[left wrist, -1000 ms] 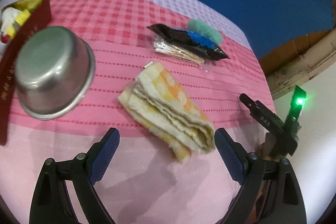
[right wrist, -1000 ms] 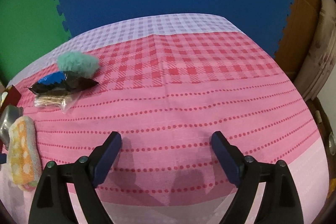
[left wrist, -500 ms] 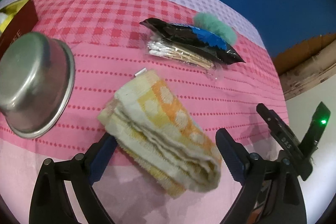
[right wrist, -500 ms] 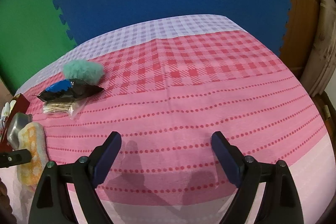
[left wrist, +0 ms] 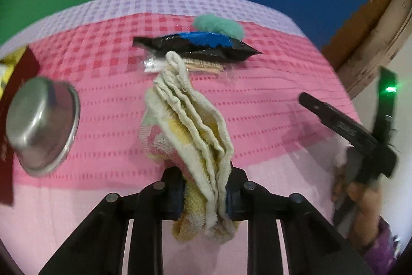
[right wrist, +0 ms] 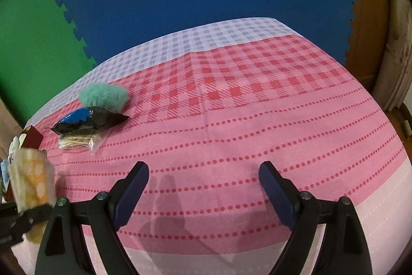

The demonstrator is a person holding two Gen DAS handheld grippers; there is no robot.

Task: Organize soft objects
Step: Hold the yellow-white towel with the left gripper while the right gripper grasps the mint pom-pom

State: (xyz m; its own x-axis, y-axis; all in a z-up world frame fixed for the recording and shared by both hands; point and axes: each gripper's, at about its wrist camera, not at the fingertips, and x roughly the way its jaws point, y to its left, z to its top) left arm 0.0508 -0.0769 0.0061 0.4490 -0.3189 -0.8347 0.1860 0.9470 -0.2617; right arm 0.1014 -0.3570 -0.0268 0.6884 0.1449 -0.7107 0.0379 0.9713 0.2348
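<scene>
A folded yellow-and-cream towel [left wrist: 195, 125] sticks up edge-on between the blue pads of my left gripper [left wrist: 204, 187]. Its jaws are closing, and the pads squeeze the towel's near end. The right wrist view shows the same towel [right wrist: 31, 179] blurred at the far left. A fluffy mint-green soft thing [left wrist: 219, 23] lies at the back of the pink checked tablecloth [left wrist: 270, 99]. My right gripper [right wrist: 203, 187] hangs open over bare cloth with nothing between its fingers.
A black-and-blue packet [left wrist: 198, 45] and a clear bag of cotton swabs [left wrist: 206, 67] lie just before the green fluff. An upturned steel bowl [left wrist: 41, 123] and a dark red box [left wrist: 23, 68] stand at the left. Blue and green foam mats rise behind the table.
The left gripper moved in over the towel and closed on it; the towel now stands bunched on edge between the pads. The right gripper stayed open and almost still.
</scene>
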